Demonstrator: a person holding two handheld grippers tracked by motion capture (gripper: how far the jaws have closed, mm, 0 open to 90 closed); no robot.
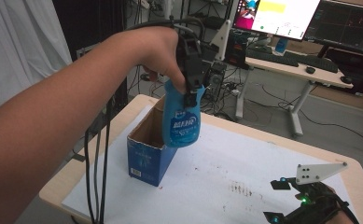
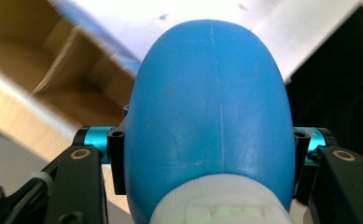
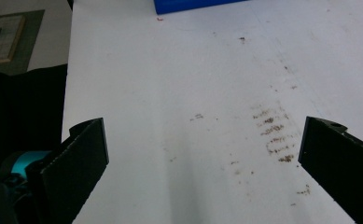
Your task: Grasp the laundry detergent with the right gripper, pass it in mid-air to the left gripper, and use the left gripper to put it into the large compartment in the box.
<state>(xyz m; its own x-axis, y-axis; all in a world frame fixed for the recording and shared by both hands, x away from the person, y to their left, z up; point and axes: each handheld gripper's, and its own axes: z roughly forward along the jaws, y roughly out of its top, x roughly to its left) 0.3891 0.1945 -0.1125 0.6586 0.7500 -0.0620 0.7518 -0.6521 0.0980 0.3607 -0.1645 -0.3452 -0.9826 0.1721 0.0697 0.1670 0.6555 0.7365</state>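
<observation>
The blue bottle [image 1: 182, 119] hangs in the air above the open blue carton [image 1: 147, 151], clamped at its upper part, just below the white neck, by the left gripper [image 1: 191, 88]; in the left gripper view the two black jaws press on both sides of the bottle's rounded body [image 2: 207, 107]. The carton stands at about ten o'clock on the white sheet [image 1: 244, 163] that covers the desk [image 1: 356, 172], and the bottle's bottom is near the carton's far rim. I judge that the main danger is slipping: the plastic is smooth and curved, the grip is high on the bottle, so a quick swing could let it turn between the jaws or drop. If it goes down slanted, its bottom may catch the cardboard rim or a flap and tip the light carton. The right gripper [image 1: 282, 200] rests at about five o'clock, its jaws wide apart and grasping nothing, well apart from the carton, so it cannot steady it.
</observation>
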